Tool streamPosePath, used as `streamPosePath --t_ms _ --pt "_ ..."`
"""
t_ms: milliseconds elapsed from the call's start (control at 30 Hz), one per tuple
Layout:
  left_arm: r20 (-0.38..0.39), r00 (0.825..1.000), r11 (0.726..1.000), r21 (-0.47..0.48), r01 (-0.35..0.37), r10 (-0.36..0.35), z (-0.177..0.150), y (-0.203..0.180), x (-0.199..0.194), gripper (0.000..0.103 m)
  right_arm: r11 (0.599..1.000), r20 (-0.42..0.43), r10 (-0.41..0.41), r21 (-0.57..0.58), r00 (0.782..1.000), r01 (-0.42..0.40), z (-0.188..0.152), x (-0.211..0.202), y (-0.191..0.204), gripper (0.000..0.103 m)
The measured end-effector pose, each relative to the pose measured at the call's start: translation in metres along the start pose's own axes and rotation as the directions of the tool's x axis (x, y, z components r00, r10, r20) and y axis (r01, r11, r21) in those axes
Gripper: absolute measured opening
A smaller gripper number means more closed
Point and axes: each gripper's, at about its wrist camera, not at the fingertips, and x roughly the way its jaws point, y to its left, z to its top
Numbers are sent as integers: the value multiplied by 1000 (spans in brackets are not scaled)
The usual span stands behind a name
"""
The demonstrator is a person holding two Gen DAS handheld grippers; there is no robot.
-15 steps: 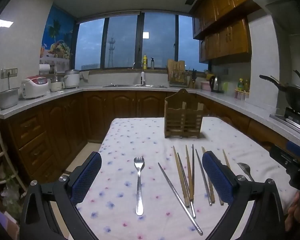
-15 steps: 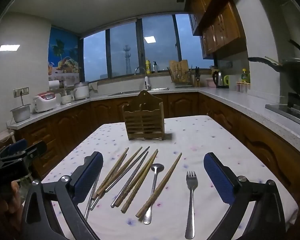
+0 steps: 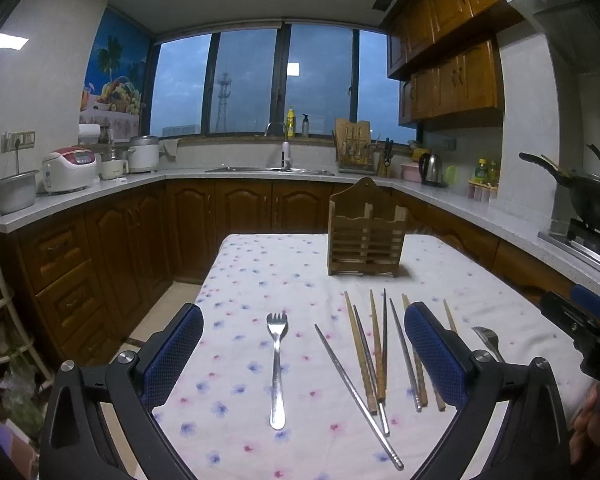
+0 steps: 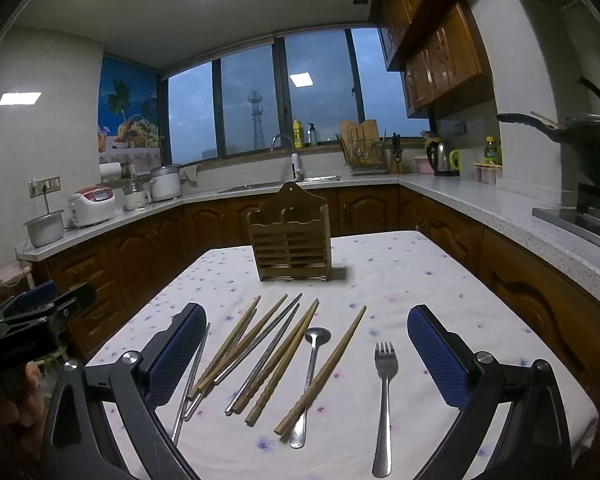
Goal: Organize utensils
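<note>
Left wrist view: the left gripper (image 3: 303,350), jaws wide apart, hides part of the chopsticks (image 3: 374,354); the right gripper (image 4: 307,354) likewise gapes, empty.

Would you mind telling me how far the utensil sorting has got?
Nothing looks sorted yet: the wooden holder shows no utensils. Nothing is in hand; the left gripper and right gripper are both open. Still lying on the tablecloth: the chopsticks, spoon and two forks.

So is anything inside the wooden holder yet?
Nothing sticks out above the wooden holder, and its slat gaps look dark. The compartment floors are hidden behind the front slats.
</note>
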Motion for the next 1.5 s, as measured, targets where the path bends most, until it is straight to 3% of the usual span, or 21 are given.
streamPosePath --t_ms 733,1000,1167,1433,1500 --pt "-13 1000 1000 -7 4 -4 0 2 4 102 1000 4 21 13 1000 -21 0 2 3 102" --pt "-94 995 999 -37 16 -19 7 9 21 102 1000 -68 16 23 998 -15 2 13 -2 102" --pt "-174 984 998 -59 25 -35 19 15 43 101 999 -144 12 40 990 -6 5 27 -11 101" --pt "-306 947 992 -106 66 -95 50 24 96 99 993 -245 33 115 969 -5 12 66 -36 101" --pt "-334 937 992 -102 75 -105 59 24 112 97 990 -293 38 140 955 3 13 81 -43 98"
